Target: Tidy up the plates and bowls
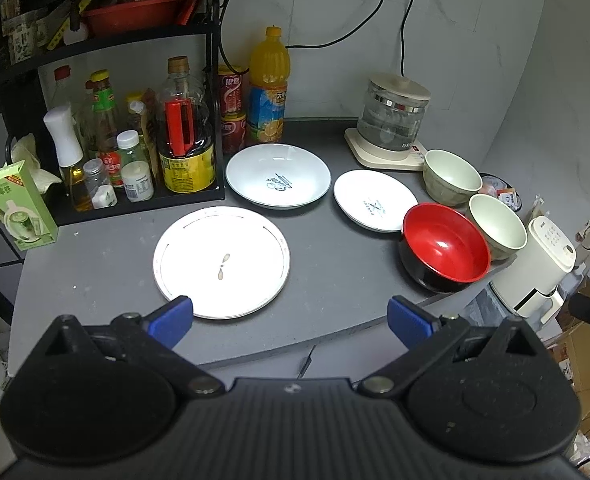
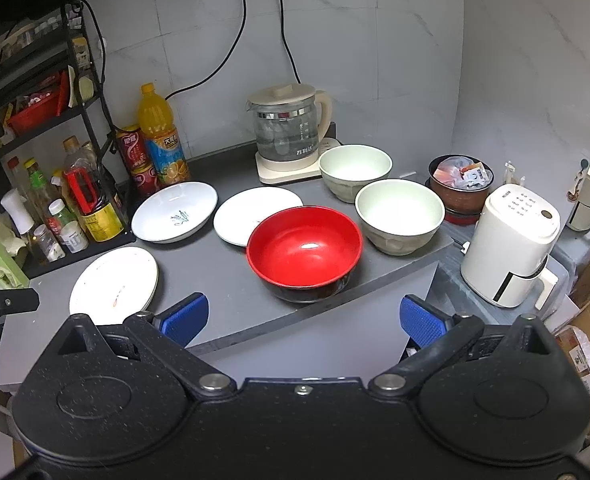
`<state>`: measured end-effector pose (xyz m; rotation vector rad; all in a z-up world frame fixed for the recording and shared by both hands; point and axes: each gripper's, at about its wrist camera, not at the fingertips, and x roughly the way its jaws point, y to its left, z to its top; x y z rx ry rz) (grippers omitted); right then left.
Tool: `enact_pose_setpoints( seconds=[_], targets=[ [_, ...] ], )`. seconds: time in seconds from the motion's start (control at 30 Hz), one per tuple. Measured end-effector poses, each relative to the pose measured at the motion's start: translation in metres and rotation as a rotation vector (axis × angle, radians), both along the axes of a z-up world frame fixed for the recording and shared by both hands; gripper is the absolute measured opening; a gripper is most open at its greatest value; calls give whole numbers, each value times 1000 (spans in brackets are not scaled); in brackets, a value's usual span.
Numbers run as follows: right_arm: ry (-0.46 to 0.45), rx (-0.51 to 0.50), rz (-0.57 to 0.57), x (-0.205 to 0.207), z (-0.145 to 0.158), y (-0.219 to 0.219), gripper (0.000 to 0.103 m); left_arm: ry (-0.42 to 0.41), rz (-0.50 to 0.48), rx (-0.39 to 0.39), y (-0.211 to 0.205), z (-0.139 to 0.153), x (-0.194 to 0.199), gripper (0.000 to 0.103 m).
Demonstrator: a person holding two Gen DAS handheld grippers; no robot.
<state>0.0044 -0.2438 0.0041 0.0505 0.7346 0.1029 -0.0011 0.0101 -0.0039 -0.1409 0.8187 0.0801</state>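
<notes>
Left tool (image 1: 290, 320): released, blue pads spread wide, empty, hovering over the counter (image 1: 327, 280) edge.
Flat plate (image 1: 221, 262): just ahead of its left pad; likely first pick; pinch the near rim.
Right tool (image 2: 302, 318): released too, empty.
Red bowl (image 2: 305, 250): straight ahead of the right tool, close; grip one wall.
Deep plate (image 1: 278, 176), small plate (image 1: 375, 200): farther ahead, apart.
Pale bowls (image 2: 399, 214) (image 2: 355, 172): ahead-right, touching; candidates for nesting.
Risk: bowl sits near the counter edge.
</notes>
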Motion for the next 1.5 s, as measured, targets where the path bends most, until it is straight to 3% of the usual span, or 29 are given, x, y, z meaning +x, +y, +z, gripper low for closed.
enact_pose_setpoints(
  seconds=[1.0, 1.5],
  targets=[
    [-6, -23, -34, 3, -2, -7, 103, -33, -3, -15, -7, 5, 1, 102],
    [6, -4, -30, 7, 0, -14, 103, -7, 13, -23, -6, 3, 4, 102]
  ],
)
